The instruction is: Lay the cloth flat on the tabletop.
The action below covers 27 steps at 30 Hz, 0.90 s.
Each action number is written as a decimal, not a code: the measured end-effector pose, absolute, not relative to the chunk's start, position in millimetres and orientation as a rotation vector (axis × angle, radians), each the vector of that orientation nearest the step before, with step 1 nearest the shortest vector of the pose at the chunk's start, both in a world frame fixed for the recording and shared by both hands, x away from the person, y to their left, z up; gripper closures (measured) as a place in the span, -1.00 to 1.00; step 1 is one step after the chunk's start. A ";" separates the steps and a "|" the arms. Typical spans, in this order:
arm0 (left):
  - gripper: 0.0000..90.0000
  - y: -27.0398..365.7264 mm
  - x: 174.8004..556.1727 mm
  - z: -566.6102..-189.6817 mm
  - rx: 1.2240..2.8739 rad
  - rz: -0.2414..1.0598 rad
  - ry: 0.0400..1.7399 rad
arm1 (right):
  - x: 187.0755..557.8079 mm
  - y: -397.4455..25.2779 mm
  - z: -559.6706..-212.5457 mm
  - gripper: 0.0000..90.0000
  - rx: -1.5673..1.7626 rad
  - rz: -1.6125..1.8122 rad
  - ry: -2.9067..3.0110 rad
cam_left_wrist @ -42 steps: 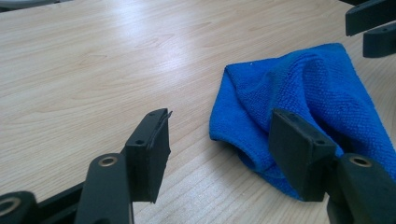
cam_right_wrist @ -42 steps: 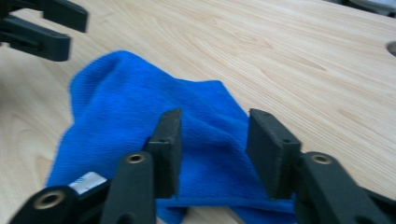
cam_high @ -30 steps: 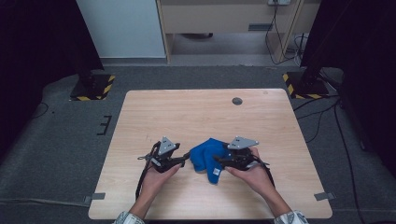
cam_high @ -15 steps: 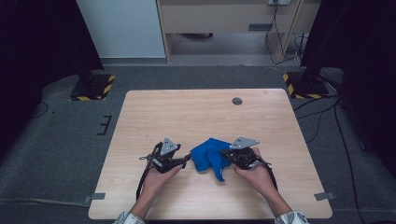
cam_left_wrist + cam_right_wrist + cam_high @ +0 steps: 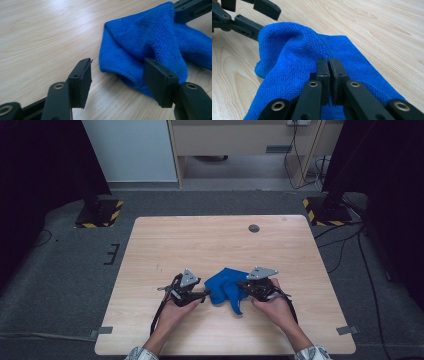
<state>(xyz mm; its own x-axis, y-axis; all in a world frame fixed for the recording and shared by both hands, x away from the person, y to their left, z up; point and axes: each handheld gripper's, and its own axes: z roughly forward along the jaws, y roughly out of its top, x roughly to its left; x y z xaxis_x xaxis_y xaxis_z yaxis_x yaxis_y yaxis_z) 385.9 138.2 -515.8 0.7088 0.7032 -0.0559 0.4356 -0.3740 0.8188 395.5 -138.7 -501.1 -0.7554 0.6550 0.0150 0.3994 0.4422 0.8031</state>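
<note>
A wide stretch of bare tabletop (image 5: 220,240) is left open beyond the blue cloth (image 5: 226,285), which is bunched near the near edge between both hands. The cloth's right side is pinched, apparently along a fold, by the pressed-together right tongs (image 5: 329,72). The left tongs (image 5: 116,80) are held spread around its rounded left edge.

Right gripper (image 5: 329,65) clamped on a raised fold of the blue cloth (image 5: 294,57) (jaws pressed nearly together). Cloth bunched on the wooden table (image 5: 387,30). Left gripper (image 5: 244,15) spread wide just beyond the cloth's far edge.
</note>
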 end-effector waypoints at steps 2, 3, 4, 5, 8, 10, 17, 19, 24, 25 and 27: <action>-0.10 135.2 386.3 -517.4 2.038 0.364 0.857 | 396.0 -138.6 -501.8 0.94 0.912 1.216 2.401; -0.08 132.9 386.8 -519.8 2.053 0.360 0.857 | 396.3 -138.5 -502.2 0.94 0.909 1.215 2.402; -0.05 131.3 387.4 -521.7 2.070 0.360 0.861 | 396.1 -137.9 -502.2 0.94 0.911 1.219 2.402; -0.02 130.3 387.8 -522.8 2.079 0.360 0.864 | 396.0 -137.7 -502.0 0.94 0.907 1.223 2.401; 0.16 126.1 388.3 -525.5 2.107 0.357 0.854 | 395.5 -137.4 -500.8 0.94 0.901 1.228 2.402; 0.33 124.2 388.2 -526.8 2.122 0.354 0.846 | 395.5 -137.4 -500.3 0.95 0.901 1.231 2.399; 0.90 119.8 385.4 -523.9 2.131 0.335 0.804 | 394.7 -139.3 -495.5 0.95 0.902 1.255 2.369; 0.92 121.0 383.9 -519.5 2.117 0.336 0.799 | 395.1 -141.5 -492.9 0.96 0.908 1.265 2.354; 0.92 131.4 381.5 -508.1 2.068 0.356 0.806 | 397.1 -152.3 -485.0 0.96 0.939 1.284 2.305; 0.91 133.8 381.9 -507.3 2.063 0.360 0.814 | 398.6 -156.9 -483.6 0.97 0.956 1.279 2.292; 0.91 140.7 385.3 -507.3 2.049 0.369 0.850 | 401.4 -162.7 -484.7 0.97 0.988 1.258 2.274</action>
